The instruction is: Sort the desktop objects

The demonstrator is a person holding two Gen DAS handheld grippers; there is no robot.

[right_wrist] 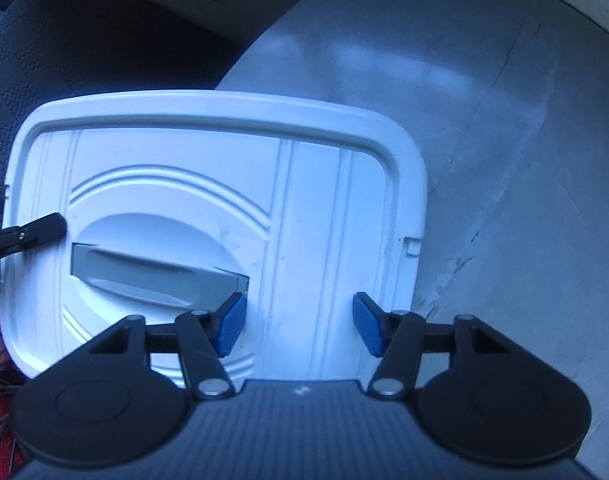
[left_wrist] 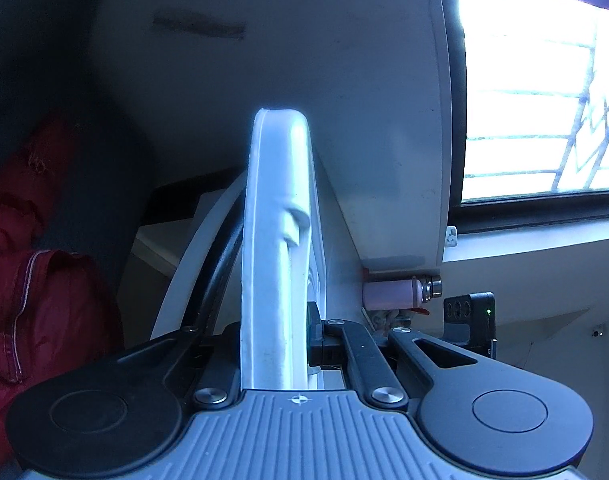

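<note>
A white plastic lid with a grey recessed handle fills the right wrist view, its top face toward me. My right gripper is open just above the lid, its blue pads apart and empty. My left gripper is shut on the lid's edge; in its view the lid stands edge-on between the jaws. One left finger shows at the lid's left rim in the right wrist view.
A round grey-white table lies under the lid. A dark fabric chair is at the left. In the left wrist view a red jacket, a pink bottle, a black device and a bright window show.
</note>
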